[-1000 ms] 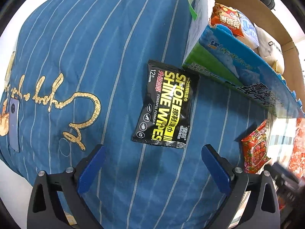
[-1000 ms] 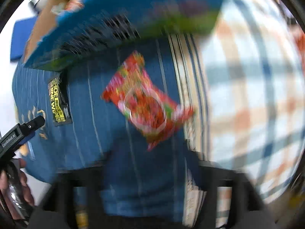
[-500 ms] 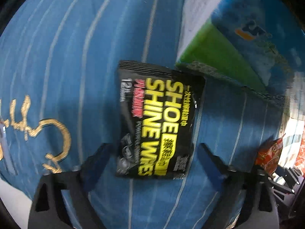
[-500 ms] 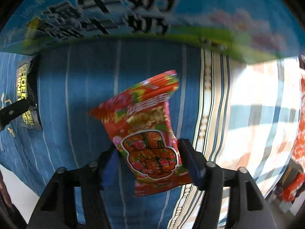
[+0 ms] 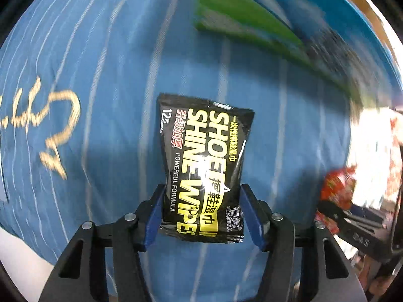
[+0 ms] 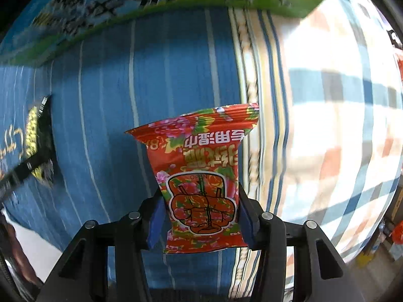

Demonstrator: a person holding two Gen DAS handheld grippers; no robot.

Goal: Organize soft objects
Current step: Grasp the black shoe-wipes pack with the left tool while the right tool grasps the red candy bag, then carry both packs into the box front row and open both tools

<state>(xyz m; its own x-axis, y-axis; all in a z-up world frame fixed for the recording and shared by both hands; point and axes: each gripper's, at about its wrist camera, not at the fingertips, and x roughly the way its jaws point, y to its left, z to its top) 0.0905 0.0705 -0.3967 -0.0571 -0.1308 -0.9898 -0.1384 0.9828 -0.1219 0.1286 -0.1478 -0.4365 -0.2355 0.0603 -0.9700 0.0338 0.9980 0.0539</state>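
Note:
My left gripper (image 5: 202, 214) is shut on a black "Shoe Shine Wipes" pack (image 5: 204, 161), its blue pads pressing both side edges of the pack over the blue striped cloth (image 5: 100, 100). My right gripper (image 6: 201, 215) is shut on a red floral wet-wipe pack (image 6: 201, 173) and holds it over the seam between the blue cloth (image 6: 113, 88) and a plaid cloth (image 6: 340, 125). The black pack also shows at the left of the right wrist view (image 6: 40, 136). The red pack and the right gripper show blurred at the right of the left wrist view (image 5: 337, 191).
A blue and green carton (image 5: 264, 25) stands behind both packs; it also runs across the top of the right wrist view (image 6: 151, 2). Gold script embroidery (image 5: 50, 130) marks the blue cloth at left. A brown cardboard edge (image 5: 372, 10) shows top right.
Both grippers moved in over their packs and closed on them: left on the black wipes pack, right on the red pack. Both packs now sit between the pads.

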